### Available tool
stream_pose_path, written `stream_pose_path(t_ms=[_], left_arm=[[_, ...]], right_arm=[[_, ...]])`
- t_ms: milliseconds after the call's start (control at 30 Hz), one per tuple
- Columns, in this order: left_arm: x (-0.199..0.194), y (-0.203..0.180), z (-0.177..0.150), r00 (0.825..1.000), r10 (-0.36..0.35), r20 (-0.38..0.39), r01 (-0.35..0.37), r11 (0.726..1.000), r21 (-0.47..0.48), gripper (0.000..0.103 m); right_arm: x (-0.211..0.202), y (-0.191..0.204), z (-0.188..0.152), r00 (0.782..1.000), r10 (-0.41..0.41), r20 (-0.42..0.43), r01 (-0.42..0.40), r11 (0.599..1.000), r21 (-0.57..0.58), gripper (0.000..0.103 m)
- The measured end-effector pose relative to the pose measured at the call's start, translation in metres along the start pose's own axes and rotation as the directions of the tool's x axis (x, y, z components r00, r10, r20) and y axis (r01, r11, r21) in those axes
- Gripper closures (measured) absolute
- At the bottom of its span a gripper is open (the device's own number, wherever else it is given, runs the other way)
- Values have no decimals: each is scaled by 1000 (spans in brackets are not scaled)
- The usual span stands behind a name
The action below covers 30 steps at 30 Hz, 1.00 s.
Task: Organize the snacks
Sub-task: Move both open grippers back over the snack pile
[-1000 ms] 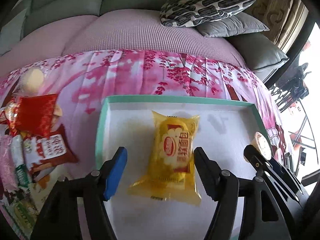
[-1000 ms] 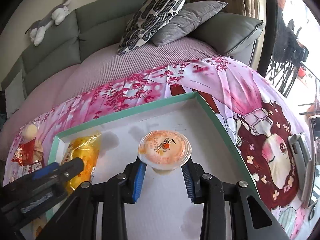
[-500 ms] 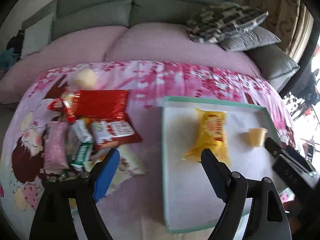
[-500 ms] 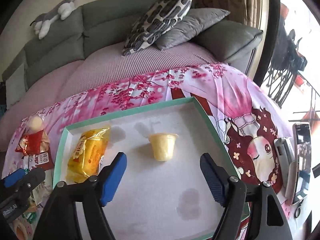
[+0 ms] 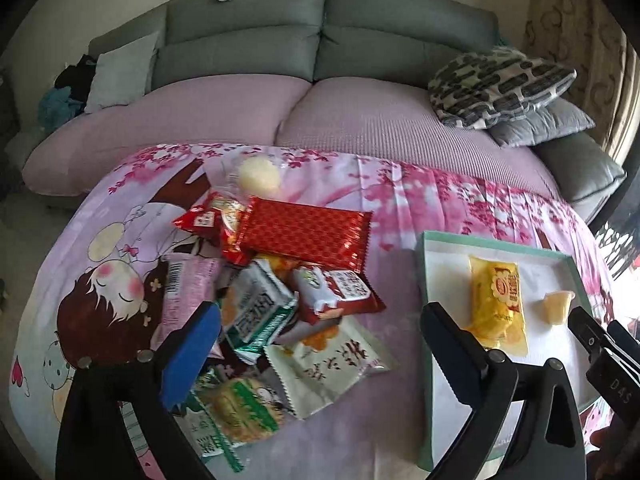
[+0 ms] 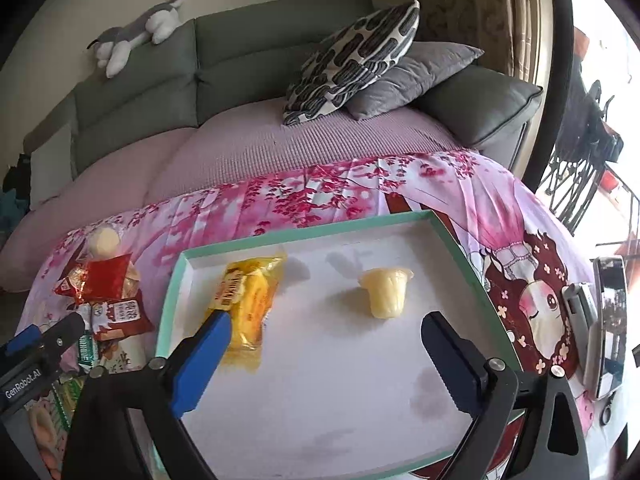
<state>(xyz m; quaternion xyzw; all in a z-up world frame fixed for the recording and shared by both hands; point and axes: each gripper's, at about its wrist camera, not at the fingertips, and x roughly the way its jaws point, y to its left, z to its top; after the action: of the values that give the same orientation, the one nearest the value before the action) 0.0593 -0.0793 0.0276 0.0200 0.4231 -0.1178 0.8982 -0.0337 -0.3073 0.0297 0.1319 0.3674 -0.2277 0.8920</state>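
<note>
The tray [image 6: 182,280], a white one with a green rim, is the place to start from. Two snacks lie inside it: a yellow packet [image 6: 248,304] near its left wall and a small jelly cup [image 6: 386,292], upside down, in the middle.

The right gripper [image 6: 324,360] hangs over the near part of the tray. Its jaws are opening and nothing is between them; the jelly cup sits free, just past the tips.

The left gripper [image 5: 316,344] hangs just left of the tray, over the snack pile [image 5: 280,288] on the pink cloth [image 5: 440,196]. Its jaws are opening too, and they hold nothing.

So it looks like two snacks are put away and the pile is next. The left gripper likely needs to drop down onto one packet on top, maybe the green and white packet [image 5: 260,312], pinch it, and carry it into the tray.
</note>
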Motion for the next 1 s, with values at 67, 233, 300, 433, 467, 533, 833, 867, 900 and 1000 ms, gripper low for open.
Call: stream_pose_path(t_ms=[67,233,300,433,467,533,833,867,900,1000], left_arm=[[-1,8,-2,1000,5,0,-5,1000,-11,3],[0,33,-6,999,7,-35,-9,998,-69,3],[-1,41,-8,999,8,-45,-11,997,-81,2],[-5,57,-9,998,22,-55,-27,994,-110,2],[-5,61,-9,998,23,-57,-30,992,-120,2],[-5,67,-8,997,29,-73,-38,990,-136,2],[1,97,-19,988,61,-142,-88,977,-196,2],[0,99,-19,988,62,-141,-90,975,-203,2],[-1,101,-20,988,63,-140,-92,973,-210,2],[-5,107,-22,990,56,-133,-88,966,-245,2]], right_arm=[[-1,5,0,1000,2,10,-2,1000,-6,5],[-1,18,-2,1000,18,15,-18,999,-32,5],[-2,23,-2,1000,25,16,-24,999,-39,5],[-6,35,-1,999,35,30,-33,998,-60,5],[-7,39,-1,998,46,34,-44,997,-60,5],[-10,43,-1,997,73,36,-72,996,-50,5],[-7,75,-9,989,145,3,-143,982,-125,5],[-9,81,-12,987,161,-1,-160,977,-140,5],[-9,84,-14,985,171,-5,-170,975,-147,5],[-12,97,-20,980,199,-17,-199,966,-165,5]])
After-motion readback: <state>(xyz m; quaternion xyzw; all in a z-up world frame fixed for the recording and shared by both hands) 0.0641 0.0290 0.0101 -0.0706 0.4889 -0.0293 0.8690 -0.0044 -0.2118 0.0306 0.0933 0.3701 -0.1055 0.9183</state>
